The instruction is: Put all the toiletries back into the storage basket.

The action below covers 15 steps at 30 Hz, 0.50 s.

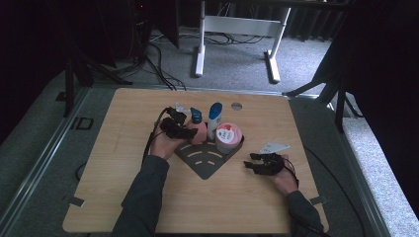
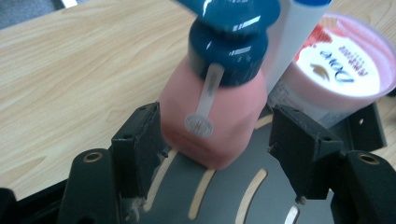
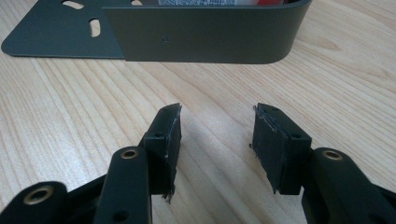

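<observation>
Dark tray (image 1: 205,167) holds pink bottle (image 1: 198,132), white tube (image 1: 214,118), tub (image 1: 229,137).

- We see two black two-jaw tools: the left gripper (image 1: 184,129) and the right gripper (image 1: 258,162).
- We note blocky, matte black jaws with small screw holes, and brass-ringed pivot holes in their glossy arms.
- We see thin black cables trailing from each gripper.
- We spot a pale grey three-cornered plate (image 1: 273,147) on the right gripper.
- We see dark grey long sleeves (image 1: 143,197).
</observation>
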{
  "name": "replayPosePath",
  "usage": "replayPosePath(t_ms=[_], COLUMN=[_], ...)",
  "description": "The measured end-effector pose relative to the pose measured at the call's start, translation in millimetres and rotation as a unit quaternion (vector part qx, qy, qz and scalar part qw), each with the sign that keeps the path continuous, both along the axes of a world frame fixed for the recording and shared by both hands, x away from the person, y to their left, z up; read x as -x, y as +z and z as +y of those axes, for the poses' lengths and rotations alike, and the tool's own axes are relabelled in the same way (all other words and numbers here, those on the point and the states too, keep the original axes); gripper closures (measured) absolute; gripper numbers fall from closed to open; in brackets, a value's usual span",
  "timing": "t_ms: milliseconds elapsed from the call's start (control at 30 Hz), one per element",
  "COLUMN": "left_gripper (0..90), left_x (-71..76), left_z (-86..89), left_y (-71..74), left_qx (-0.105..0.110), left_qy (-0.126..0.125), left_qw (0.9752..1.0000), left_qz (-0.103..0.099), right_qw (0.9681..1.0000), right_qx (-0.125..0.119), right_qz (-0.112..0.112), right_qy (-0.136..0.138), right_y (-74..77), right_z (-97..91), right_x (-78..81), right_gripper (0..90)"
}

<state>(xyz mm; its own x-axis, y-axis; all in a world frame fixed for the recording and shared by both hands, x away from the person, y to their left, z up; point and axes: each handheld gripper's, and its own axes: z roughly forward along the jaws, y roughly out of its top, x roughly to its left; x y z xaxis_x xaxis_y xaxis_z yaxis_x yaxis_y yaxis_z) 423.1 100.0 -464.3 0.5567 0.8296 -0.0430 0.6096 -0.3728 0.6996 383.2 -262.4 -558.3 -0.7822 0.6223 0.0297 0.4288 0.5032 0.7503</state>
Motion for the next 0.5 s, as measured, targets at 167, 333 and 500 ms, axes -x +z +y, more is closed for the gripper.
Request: replayPosePath(t_ms=[167,333,500], left_gripper=[35.0,34.9,34.8], left_x=[5.2,10.7,18.3], left_z=[4.9,10.8,19.5], left_y=[-3.9,-10.8,-15.2], left_qx=[-0.002,-0.012,-0.013], left_qy=[-0.003,-0.003,0.003], left_qw=[1.0000,0.9999,0.9999], left_qz=[0.003,0.008,0.009], right_qw=[1.0000,1.0000,1.0000], right_qx=[0.000,0.000,-0.001], right_qz=[0.000,0.000,0.002], right_qy=[-0.001,-0.001,-0.001], right_y=[0.0,0.0,0.0], right_z=[0.2,0.2,-0.2], right_x=[0.2,0.2,0.1], right_gripper=[51.7,51.6,51.6])
